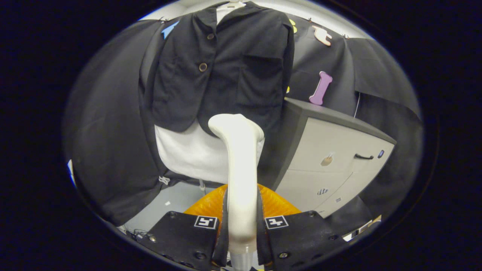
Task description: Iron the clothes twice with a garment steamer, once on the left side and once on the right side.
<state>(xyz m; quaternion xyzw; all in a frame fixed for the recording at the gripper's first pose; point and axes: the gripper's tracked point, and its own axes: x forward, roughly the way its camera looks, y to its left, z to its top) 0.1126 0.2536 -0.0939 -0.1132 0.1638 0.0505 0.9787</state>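
Observation:
A white garment steamer stands upright between my fingers, and my gripper is shut on its handle. Its head reaches up to the lower hem of a black jacket, which hangs on a hanger over a white shirt. The steamer head sits just in front of the jacket's lower middle, right of the button line; whether it touches the cloth I cannot tell. An orange object shows behind the handle, partly hidden by it.
A cabinet with a dark top, pale doors and a black handle stands to the right of the clothes. Pale floor shows below the shirt on the left.

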